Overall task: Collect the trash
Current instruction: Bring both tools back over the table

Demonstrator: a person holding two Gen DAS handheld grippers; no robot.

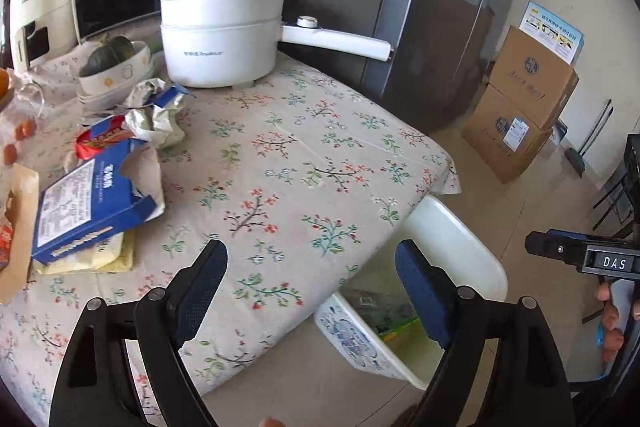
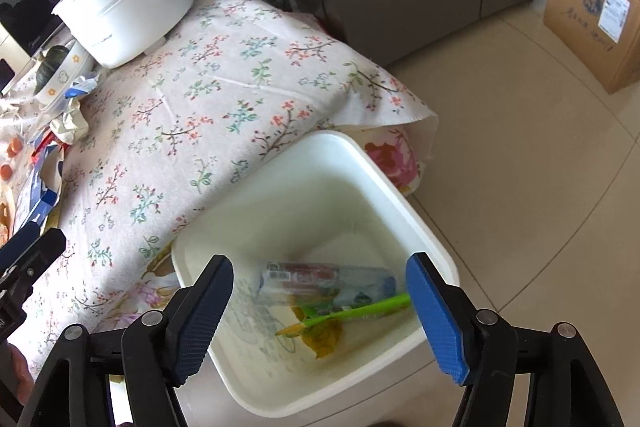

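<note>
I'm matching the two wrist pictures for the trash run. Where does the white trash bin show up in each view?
Left wrist view: the white trash bin sits lower right, on the floor beside the table corner, partly behind a finger of the left hand-held gripper.
Right wrist view: the bin fills the lower centre, with wrappers inside.
Shared landmark: the white electric pot on the floral tablecloth.

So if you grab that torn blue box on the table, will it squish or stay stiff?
The torn blue box will probably squish: it looks like thin cardboard, ripped open with loose flaps. It is likely light, since it lies flattened on the paper beneath it. It may sag or flop if pinched by a flap only.
</note>
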